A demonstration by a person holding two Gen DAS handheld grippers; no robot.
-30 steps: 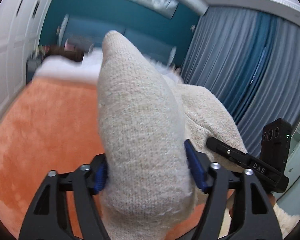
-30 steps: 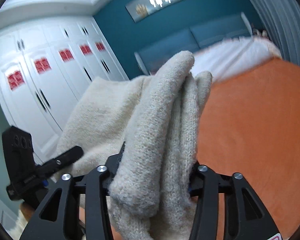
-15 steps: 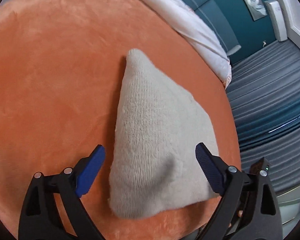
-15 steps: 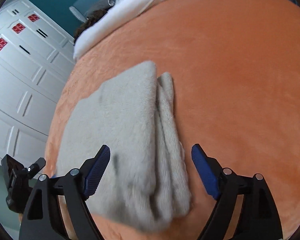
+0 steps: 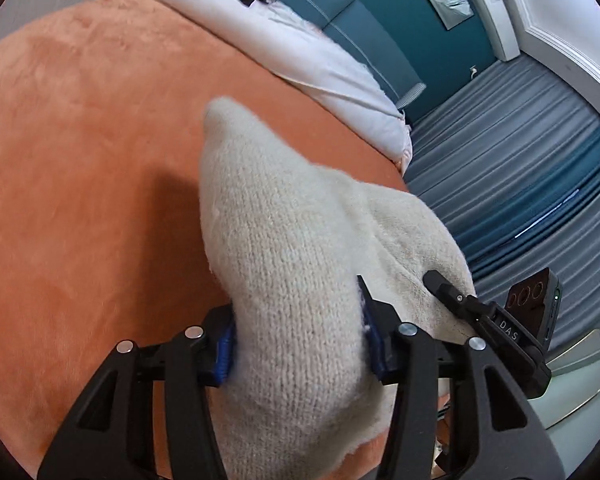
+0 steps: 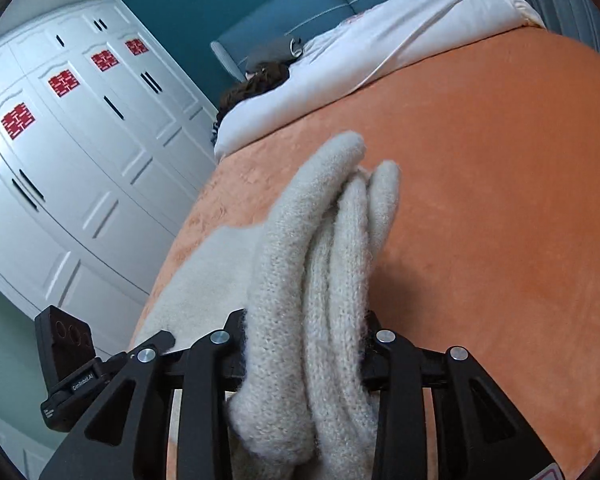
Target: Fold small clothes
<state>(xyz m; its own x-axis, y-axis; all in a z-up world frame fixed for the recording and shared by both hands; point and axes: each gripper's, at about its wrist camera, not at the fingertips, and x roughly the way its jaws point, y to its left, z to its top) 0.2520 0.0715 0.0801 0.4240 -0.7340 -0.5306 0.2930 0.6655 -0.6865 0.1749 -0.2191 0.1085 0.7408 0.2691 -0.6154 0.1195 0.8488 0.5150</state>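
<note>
Closing on a cream knitted garment [image 5: 300, 248], the left gripper [image 5: 296, 336] pinches a thick rounded fold between blue pads [image 5: 224, 344], the cloth rising as a soft tapered hump above the plush orange bedcover [image 5: 80, 184]. Right gripper [image 6: 304, 344] jaws are likewise closing, clamped on three bunched ribbed folds. Garment's lower edge is cut off in both views; its overall shape is unreadable.

knit [image 5: 284, 280]: cream, plain
blanket [image 5: 80, 160]: orange, plain
duvet [image 6: 360, 72]: white
headboard [image 6: 300, 8]: teal
wardrobe [image 6: 80, 140]: white, red paper-cuts on doors
curtains [image 5: 520, 160]: grey-blue, striped folds
pads [image 5: 225, 354]: blue
</note>
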